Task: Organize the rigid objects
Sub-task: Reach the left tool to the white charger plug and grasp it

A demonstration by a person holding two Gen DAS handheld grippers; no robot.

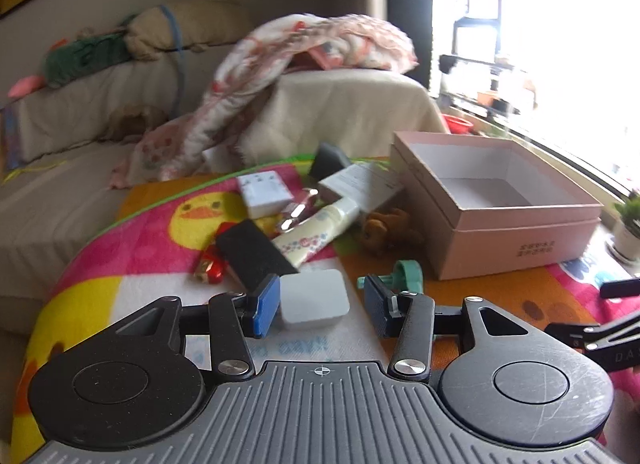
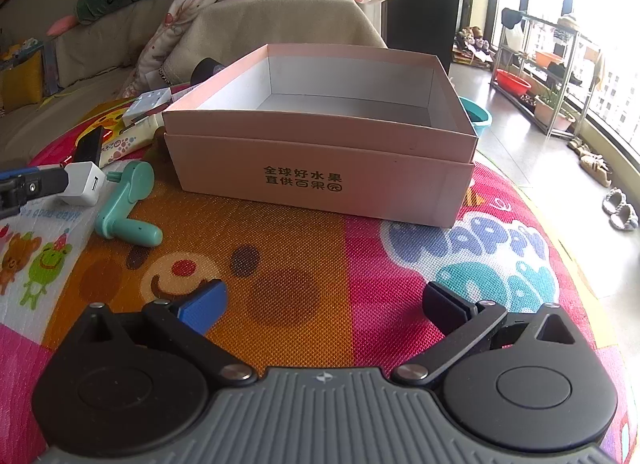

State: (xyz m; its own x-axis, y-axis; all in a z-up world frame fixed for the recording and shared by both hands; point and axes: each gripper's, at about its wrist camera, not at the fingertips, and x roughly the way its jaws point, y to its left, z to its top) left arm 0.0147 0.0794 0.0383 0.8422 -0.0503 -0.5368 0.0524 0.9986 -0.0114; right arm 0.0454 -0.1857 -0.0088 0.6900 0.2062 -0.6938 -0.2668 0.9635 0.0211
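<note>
Colourful cartoon play mat (image 2: 300, 232) covers the work surface, with a beige sofa (image 1: 80, 111) behind in the upper left of the left wrist view.

Left gripper (image 1: 318, 296): I have it pinching the white charger (image 1: 312, 306), lower centre of that frame. The blue left pad (image 1: 266, 304) sits flat on the charger's side; contact on the right side is harder to read there. In the right wrist view the charger sits at the tip of that gripper at the far left edge, USB port facing out.

Right gripper (image 2: 324, 304): jaws spread wide with nothing between them, hovering over the orange part of the mat at the bottom of the frame.

Pink box (image 2: 320, 151) is open and sits centre frame, printed side facing me. Teal crank handle (image 2: 128, 203) lies on the mat just left of the box.

Clutter pile is mid-frame in the left wrist view: black block (image 1: 252, 252), cream tube (image 1: 316, 232), white adapter (image 1: 264, 191) and a red item (image 1: 210, 268), touching or overlapping.
</note>
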